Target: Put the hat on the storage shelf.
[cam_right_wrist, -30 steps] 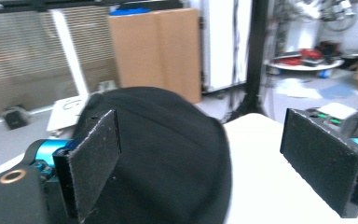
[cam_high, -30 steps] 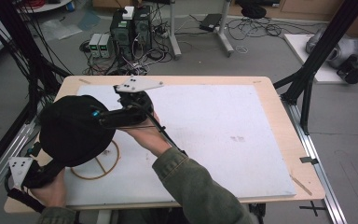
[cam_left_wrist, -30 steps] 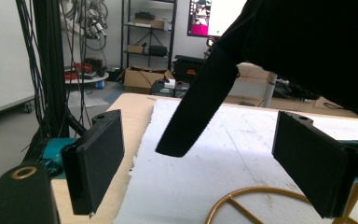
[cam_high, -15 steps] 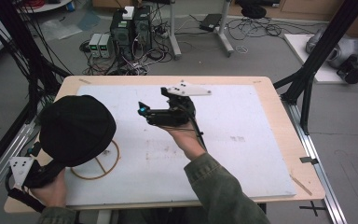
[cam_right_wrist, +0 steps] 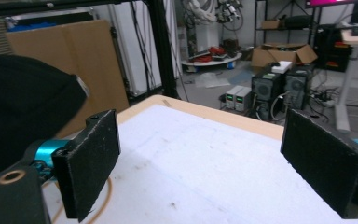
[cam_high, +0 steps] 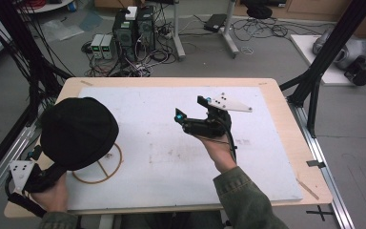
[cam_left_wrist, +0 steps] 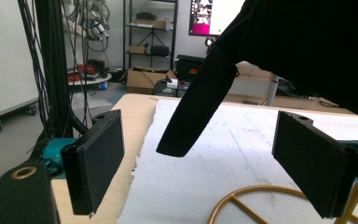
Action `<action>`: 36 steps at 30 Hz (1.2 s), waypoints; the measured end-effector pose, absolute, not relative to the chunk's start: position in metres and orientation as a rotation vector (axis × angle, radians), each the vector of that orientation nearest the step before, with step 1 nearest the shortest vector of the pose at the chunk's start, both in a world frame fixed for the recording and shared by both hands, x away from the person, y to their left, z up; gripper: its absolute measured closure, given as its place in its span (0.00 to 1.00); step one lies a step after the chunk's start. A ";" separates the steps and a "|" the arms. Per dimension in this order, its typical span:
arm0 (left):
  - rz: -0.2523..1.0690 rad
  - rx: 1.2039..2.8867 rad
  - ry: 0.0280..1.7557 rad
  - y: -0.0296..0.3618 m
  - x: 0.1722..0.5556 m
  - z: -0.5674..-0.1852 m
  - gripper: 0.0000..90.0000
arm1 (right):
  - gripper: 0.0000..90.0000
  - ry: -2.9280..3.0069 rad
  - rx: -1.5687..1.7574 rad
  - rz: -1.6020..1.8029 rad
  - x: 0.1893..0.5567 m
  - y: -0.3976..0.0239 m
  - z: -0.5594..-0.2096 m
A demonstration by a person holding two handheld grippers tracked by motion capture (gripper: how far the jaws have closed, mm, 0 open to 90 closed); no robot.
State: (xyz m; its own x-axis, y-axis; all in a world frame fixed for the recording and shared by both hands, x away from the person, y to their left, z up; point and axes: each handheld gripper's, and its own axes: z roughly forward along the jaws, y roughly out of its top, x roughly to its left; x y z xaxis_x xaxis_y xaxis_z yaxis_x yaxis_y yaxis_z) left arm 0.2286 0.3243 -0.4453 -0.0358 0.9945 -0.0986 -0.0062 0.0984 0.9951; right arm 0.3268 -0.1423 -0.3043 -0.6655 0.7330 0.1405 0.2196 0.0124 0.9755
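The wooden ring lies flat on the white sheet near the desk's front-left corner, a gold-brown hoop with thin spokes meeting at its middle; there is one of it. In the high view a black cap on my head covers the ring's left part.

My right claw hangs over the middle of the desk, a little toward its right edge, well apart from the ring. Its jaws stand spread wide with nothing between them and touch nothing; in the right gripper view only bare sheet and the far edge of the desk show in the gap.

My left claw sits low at the front-left corner, in my left hand. Its jaws are also parted wide and empty. In the left gripper view the ring's arc lies on the sheet near its right-hand jaw; whether they touch I cannot tell.

Two claws, one ring, one sheet.
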 end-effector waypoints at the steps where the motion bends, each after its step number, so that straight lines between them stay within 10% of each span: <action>1: 1.164 1.116 1.277 0.324 0.229 -0.445 0.19 | 0.12 1.889 0.974 1.693 0.327 -0.142 -0.304; 36: 1.155 1.130 1.279 0.321 0.228 -0.446 0.19 | 0.12 1.655 1.138 1.501 0.298 -0.231 -0.403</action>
State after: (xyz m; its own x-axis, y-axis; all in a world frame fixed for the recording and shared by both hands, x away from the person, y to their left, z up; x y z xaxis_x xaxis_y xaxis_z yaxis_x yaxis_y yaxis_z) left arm 0.2283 0.3212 -0.4462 -0.0283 0.9951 -0.0952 0.0058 0.0954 0.9954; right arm 0.2983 -0.2306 -0.4028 -0.4336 0.8956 0.0992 0.1863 -0.0186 0.9823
